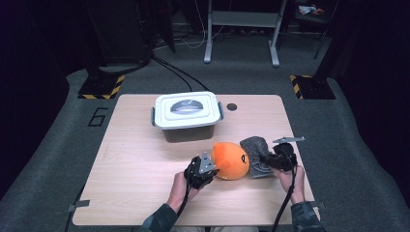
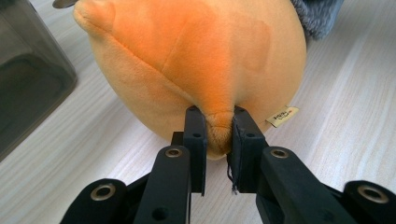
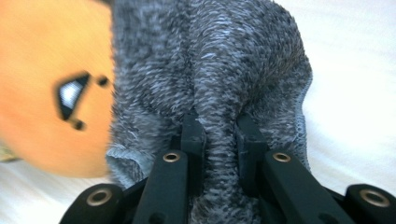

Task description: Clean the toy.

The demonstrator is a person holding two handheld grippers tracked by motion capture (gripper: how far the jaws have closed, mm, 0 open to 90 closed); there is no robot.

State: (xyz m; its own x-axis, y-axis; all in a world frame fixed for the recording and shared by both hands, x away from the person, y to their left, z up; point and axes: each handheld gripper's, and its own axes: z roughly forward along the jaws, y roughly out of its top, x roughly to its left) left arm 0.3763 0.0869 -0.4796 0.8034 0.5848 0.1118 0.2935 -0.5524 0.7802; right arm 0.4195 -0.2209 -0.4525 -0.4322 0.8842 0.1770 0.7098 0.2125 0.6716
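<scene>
Two grippers: left gripper [image 2: 218, 135] pinching one orange plush toy [image 2: 196, 60], right gripper [image 3: 222, 140] pinching one grey fuzzy cloth [image 3: 210, 60], touching, near one lidded box [image 1: 187, 112] on table [image 1: 135, 159].

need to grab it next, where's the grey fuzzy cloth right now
In the high view the grey fuzzy cloth lies right of centre, against the orange plush, pinched by the right gripper.
</scene>
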